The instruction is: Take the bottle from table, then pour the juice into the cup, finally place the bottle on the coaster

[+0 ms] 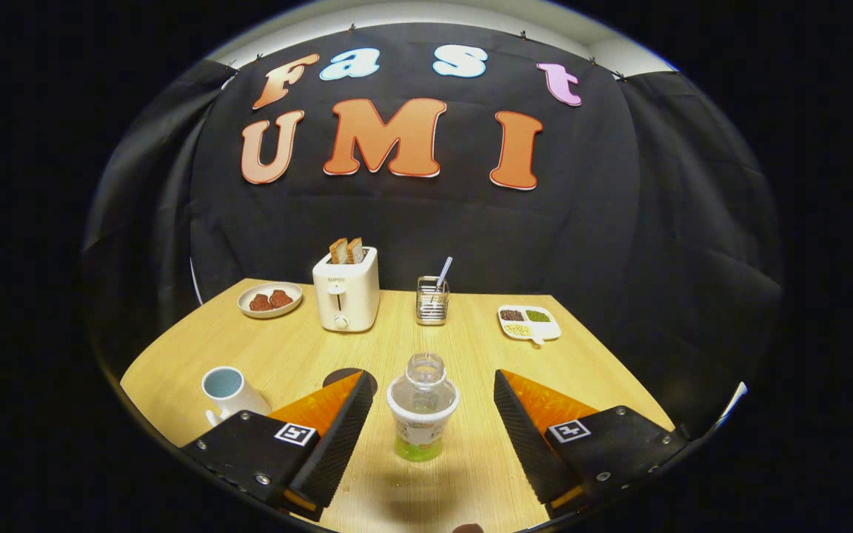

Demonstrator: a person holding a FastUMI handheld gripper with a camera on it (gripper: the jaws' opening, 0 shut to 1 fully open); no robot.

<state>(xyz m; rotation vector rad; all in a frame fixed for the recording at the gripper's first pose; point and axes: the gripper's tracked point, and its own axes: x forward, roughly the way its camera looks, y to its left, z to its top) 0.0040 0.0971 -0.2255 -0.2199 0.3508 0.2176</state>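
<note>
Tongs [426,414] spread, bottle [422,409] standing between, untouched; coaster [367,377] half hidden behind left finger.

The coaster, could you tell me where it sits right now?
In the gripper view the dark coaster lies on the table just beyond the left finger's tip, between the cup and the bottle.

Wooden table [463,466]: bottle [422,409], cup [228,391], toaster [346,289].
</note>
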